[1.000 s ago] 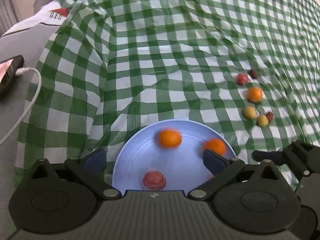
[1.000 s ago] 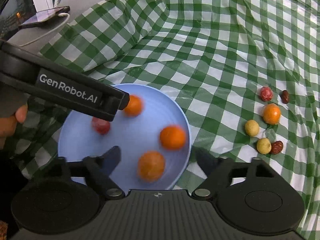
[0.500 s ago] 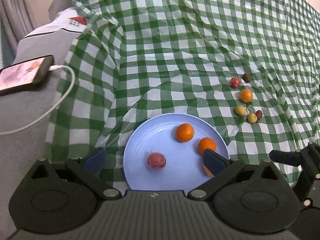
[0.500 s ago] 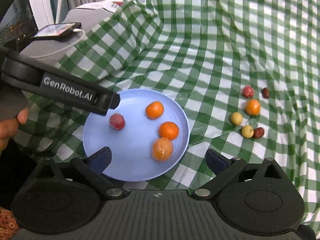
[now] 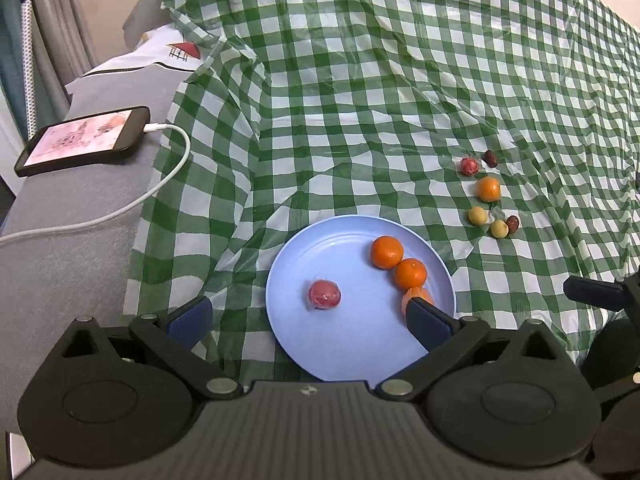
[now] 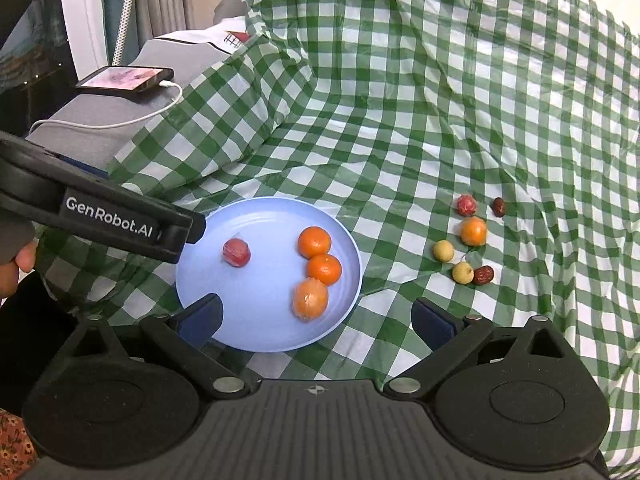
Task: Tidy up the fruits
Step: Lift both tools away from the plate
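A light blue plate lies on the green checked cloth and holds three oranges and one wrapped red fruit. To its right on the cloth lie an orange, a red fruit, two yellow fruits and two dark dates. My left gripper is open and empty, above the plate's near edge. My right gripper is open and empty, above the plate's near right rim.
A phone with a white charging cable lies on a grey surface at the left, beyond the cloth's edge. The cloth is wrinkled and rises at the back. The left gripper's body crosses the right wrist view at left.
Both grippers have pulled back and up from the plate, so it looks smaller. The oranges have stopped rolling and now rest together at the plate's right side.
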Demonstrator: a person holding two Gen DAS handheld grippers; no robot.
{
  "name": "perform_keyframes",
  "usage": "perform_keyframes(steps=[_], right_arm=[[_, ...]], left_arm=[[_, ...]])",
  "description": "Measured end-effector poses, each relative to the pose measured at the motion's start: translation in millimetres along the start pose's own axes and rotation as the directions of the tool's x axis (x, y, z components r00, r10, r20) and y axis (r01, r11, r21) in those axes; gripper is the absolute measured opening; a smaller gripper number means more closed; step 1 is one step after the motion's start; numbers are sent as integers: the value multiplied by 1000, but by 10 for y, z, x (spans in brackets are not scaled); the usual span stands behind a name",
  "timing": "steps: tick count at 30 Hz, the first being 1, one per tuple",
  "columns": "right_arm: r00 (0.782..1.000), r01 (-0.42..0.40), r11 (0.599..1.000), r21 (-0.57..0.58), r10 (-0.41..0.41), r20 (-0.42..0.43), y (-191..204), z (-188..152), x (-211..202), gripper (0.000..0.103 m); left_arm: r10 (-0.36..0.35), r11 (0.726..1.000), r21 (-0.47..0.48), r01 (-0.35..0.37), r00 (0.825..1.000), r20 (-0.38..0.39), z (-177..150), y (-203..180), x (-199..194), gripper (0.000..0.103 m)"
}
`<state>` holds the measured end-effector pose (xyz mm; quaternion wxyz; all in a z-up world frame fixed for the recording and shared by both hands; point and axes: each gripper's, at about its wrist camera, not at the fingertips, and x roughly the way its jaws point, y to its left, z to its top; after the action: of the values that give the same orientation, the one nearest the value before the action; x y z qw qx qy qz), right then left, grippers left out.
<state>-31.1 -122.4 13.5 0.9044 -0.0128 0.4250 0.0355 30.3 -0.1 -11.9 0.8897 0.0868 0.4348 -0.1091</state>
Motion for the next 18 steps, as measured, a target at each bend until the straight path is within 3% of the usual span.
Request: perform_keyframes(steps=[7,12,15,18], right_arm=[[1000,11,1000,12,-11,0,-25,-51,-63,100],[999,34,999,33,-33,-22,-72,-70,-29,100],[998,45,998,40,-43,-47,-78,-76,27,100],[996,52,998,29,-50,-72,-52,-78,96,100]], left_arm=[[-5,998,56,1,998,69,-24,-70,-80,103],[-69,989,136,53,991,118,101,-151,-103,103],[-60,983,180,24,978,199,268,-136,-110,103],[-31,970,239,-44,953,302,517,-91,-71,103]])
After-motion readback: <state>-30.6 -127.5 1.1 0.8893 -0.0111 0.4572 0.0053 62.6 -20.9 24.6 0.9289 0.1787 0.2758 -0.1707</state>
